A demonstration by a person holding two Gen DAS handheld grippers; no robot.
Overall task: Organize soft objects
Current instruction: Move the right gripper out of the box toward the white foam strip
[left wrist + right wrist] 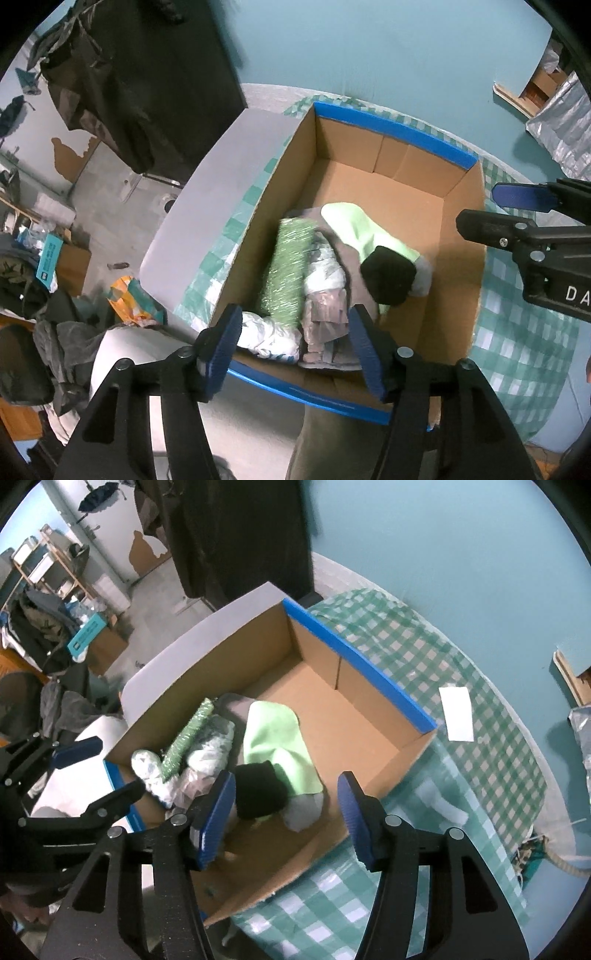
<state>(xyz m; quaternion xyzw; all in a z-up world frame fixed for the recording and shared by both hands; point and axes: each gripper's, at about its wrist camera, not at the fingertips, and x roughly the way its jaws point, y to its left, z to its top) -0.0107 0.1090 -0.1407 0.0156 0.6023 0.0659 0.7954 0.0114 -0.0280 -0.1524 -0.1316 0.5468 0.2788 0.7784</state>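
A: How do the two claws stand?

B: The left claw (295, 350) is spread, with nothing pinched. Its blue ribbed pads (221, 350) hang above the near corner of the open brown cardboard box with blue-taped rims (395, 129). The right claw (286, 819) is spread too and holds nothing; it hangs over the near side of the same box.

A: Where are the soft things?

B: Directly under and just beyond the left claw. There is a roll in shiny green wrapping (288, 266), a white crumpled soft bundle (269, 336) beside it, a pale grey folded cloth (325, 325), then a light green cloth (275, 738) lying across a grey garment. A black knitted piece (260, 794) lies on the green cloth, just beyond the right claw's left pad.

A: Why are they packed on that side?

B: I think to keep them together in a row, so the far half of the box stays free for more pieces.

A: What is around, and what stands in the way?

B: The box rests on a green-and-white checked tablecloth (461, 686) on the table. To the right of the right claw lies a white paper slip (456, 714), well apart from the box. A white sock-like piece (447, 805) lies on the tablecloth near the right claw's right pad; maybe it must go in next. The box walls are high, so a claw must come from above.
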